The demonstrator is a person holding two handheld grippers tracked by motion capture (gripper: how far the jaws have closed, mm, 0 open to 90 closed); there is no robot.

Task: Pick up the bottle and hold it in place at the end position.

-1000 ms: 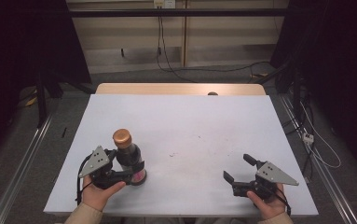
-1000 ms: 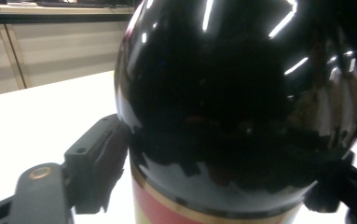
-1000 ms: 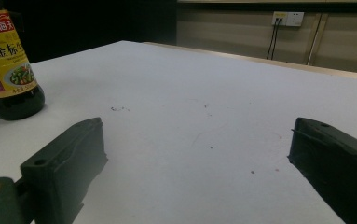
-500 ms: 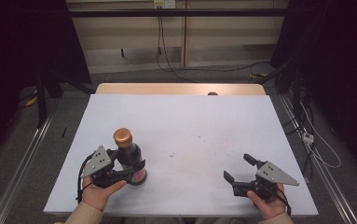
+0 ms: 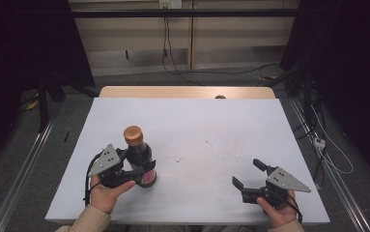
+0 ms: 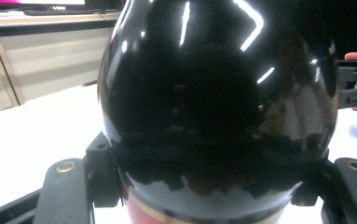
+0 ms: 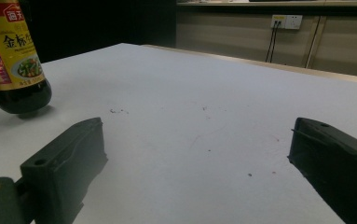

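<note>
Bottle [image 5: 137,155]: dark sauce, upright at the table's [image 5: 211,125] near left, barely shifted over the last second. Your left gripper [image 5: 136,170] stays clamped round its lower body. Your right gripper [image 5: 250,173] waits well apart, jaws spread, empty. No lift evident yet.

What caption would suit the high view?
Left gripper clasps a dark glass sauce bottle on the white table; right gripper waits open.

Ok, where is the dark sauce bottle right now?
In the high view the sauce bottle stands at the near left of the white table, gripped low down by the left tongs.
</note>
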